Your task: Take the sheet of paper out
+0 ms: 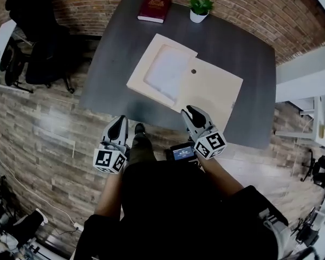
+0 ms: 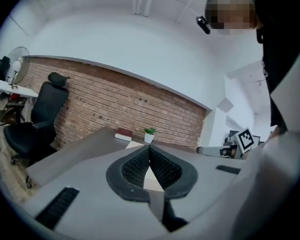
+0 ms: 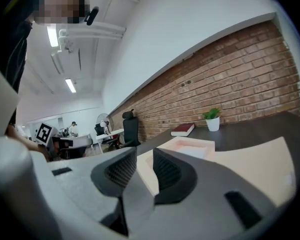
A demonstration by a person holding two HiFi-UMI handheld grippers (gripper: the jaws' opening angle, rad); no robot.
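1. A dark gray table point(image 1: 249, 64) stands by a brick wall.
2. An open tan folder point(image 1: 211, 91) lies flat in the middle of the table.
3. The sheet of paper point(image 1: 167, 72) is white. It lies inside the left half of the folder, in a shallow frame. Nothing is touching it.
4. The right half of the folder is bare.
5. The left gripper point(image 1: 119, 121) is at the near edge of the table, to the left of the folder. It does not touch the folder.
6. In the left gripper view, the tips of the left gripper point(image 2: 150, 149) are pressed together. There is nothing between them.
7. The right gripper point(image 1: 192, 111) is over the near edge of the folder's right half.
8. In the right gripper view, the two jaws of the right gripper point(image 3: 145, 159) are a little apart. Only the tan folder shows through the gap, and the jaws hold nothing. The white sheet point(image 3: 197, 153) lies farther along the table.
9. A red book point(image 1: 154, 7) lies at the far edge of the table.
10. A small green plant point(image 1: 199, 8) in a white pot stands just beside the book.
11. A black chair point(image 1: 40, 42) stands on the floor to the left of the table.
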